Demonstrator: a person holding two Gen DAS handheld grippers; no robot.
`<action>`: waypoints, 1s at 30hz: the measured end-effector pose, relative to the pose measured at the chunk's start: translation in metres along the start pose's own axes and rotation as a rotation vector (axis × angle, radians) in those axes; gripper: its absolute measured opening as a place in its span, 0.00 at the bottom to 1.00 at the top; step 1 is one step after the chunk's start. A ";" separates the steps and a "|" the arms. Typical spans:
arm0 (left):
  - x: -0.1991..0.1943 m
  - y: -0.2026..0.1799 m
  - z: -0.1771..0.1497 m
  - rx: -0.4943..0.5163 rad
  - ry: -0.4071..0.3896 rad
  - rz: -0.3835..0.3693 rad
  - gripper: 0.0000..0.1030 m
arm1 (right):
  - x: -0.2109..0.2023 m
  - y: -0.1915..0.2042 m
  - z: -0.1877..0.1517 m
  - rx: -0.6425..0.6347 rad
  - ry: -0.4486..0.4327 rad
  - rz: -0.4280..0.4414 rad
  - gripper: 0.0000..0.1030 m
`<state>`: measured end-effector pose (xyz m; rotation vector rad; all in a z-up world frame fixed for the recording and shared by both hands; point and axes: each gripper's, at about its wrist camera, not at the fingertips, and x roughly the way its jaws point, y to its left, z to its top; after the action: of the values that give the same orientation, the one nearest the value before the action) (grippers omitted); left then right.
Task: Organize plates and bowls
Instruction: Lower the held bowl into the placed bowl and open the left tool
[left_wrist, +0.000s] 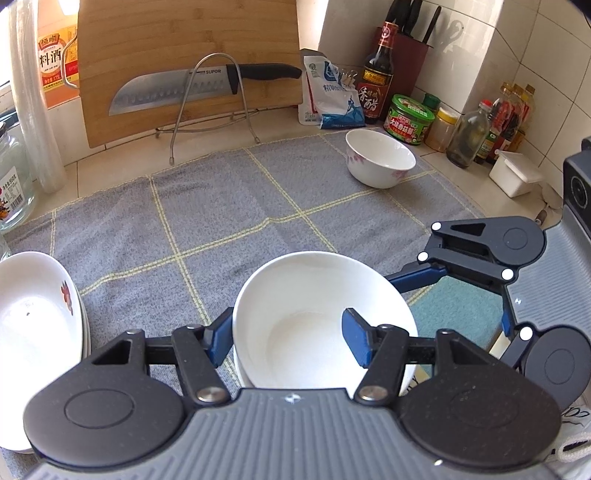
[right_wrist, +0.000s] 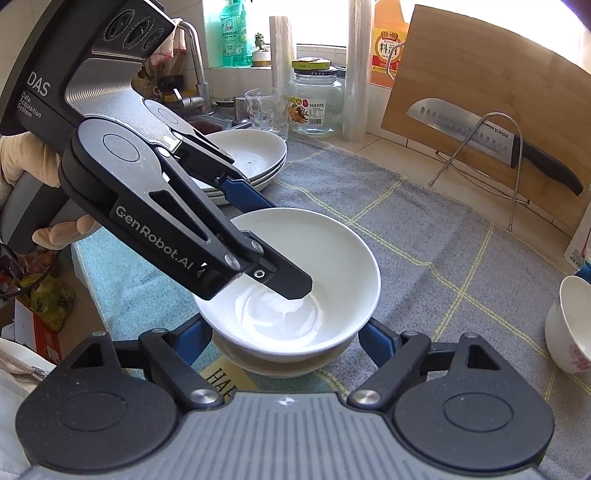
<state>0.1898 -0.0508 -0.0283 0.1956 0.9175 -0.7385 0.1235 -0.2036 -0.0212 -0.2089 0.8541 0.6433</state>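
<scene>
A plain white bowl (left_wrist: 317, 295) (right_wrist: 332, 258) sits nested on another bowl (right_wrist: 288, 363) on the grey checked cloth. My left gripper (left_wrist: 288, 341) (right_wrist: 273, 240) is open, one finger inside the top bowl and one outside its rim, straddling the wall. My right gripper (right_wrist: 284, 343) (left_wrist: 461, 295) is open, its fingers on either side of the stack near the lower bowl. A flowered bowl (left_wrist: 380, 158) (right_wrist: 570, 328) stands apart at the cloth's far corner. A stack of plates (left_wrist: 33, 332) (right_wrist: 251, 158) sits at the cloth's other side.
A cutting board (left_wrist: 184, 55) with a knife (left_wrist: 173, 90) leans on a wire rack at the back. Sauce bottles and jars (left_wrist: 410, 118) line the tiled corner. A glass jar (right_wrist: 314, 99), a glass and the sink tap (right_wrist: 195, 55) stand behind the plates.
</scene>
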 end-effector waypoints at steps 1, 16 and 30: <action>0.000 0.000 0.000 0.000 -0.001 0.000 0.58 | 0.000 0.000 0.000 0.003 -0.001 0.001 0.87; -0.002 0.003 0.000 -0.001 -0.027 0.024 0.60 | -0.013 -0.005 0.002 0.022 -0.061 0.008 0.99; -0.007 -0.001 0.007 0.023 -0.062 0.047 0.69 | -0.016 -0.021 -0.011 0.090 -0.060 -0.033 0.99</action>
<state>0.1904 -0.0514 -0.0182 0.2122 0.8431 -0.7084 0.1211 -0.2317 -0.0174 -0.1216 0.8183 0.5768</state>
